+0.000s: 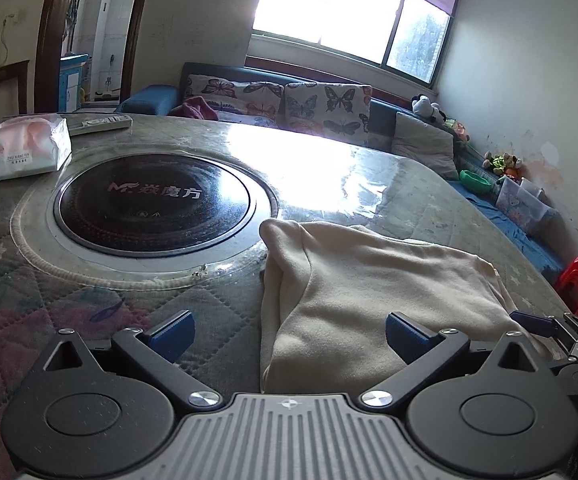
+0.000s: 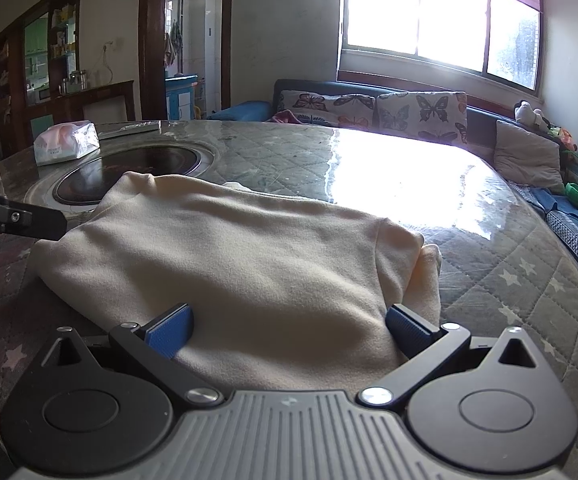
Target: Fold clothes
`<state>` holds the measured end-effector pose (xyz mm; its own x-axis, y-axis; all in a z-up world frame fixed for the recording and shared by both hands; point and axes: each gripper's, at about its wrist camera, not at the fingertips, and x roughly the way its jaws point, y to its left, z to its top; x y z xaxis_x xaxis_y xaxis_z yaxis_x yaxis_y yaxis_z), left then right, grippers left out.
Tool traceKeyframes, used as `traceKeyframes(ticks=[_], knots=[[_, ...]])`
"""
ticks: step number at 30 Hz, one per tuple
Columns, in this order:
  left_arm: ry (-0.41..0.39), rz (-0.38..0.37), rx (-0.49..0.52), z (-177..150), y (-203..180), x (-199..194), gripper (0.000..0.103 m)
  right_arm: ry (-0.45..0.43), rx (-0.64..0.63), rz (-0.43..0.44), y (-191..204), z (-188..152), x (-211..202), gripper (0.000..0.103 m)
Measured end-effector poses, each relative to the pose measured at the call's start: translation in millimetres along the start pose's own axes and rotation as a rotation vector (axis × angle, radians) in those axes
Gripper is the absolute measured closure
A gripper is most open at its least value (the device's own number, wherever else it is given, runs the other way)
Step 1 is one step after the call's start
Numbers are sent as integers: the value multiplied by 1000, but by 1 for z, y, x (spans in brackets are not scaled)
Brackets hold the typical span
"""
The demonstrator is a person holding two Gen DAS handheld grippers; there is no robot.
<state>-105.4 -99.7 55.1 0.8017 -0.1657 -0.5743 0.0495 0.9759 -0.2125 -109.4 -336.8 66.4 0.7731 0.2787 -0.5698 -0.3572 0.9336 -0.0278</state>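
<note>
both grippers, left gripper [image 1: 289, 336] and right gripper [image 2: 289, 334], gape wide and empty over the folded cream garment [image 2: 225, 264] at frame centre.

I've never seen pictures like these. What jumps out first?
A cream garment lies folded in a soft heap on the quilted table, right in front of both cameras. Each open claw, left claw and right claw, shows blue pads near the cloth. Behind it, a round black cooktop is set into the table, with a bright window beyond.
</note>
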Motion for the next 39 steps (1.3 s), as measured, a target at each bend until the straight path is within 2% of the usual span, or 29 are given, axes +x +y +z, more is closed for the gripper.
traceKeyframes(ticks=[12, 18, 27, 33, 39], knots=[[17, 28, 39, 14, -8, 15, 0, -15, 0, 41, -5, 5, -8, 0], [22, 41, 60, 21, -11, 22, 0, -57, -10, 121, -12, 30, -14, 0], [20, 65, 93, 31, -10, 33, 0, 53, 47, 182, -40, 63, 34, 0], [43, 83, 109, 34, -9, 48, 0, 111, 99, 188, -57, 70, 64, 0], [76, 119, 116, 35, -3, 63, 0, 110, 113, 172, -68, 68, 67, 0]])
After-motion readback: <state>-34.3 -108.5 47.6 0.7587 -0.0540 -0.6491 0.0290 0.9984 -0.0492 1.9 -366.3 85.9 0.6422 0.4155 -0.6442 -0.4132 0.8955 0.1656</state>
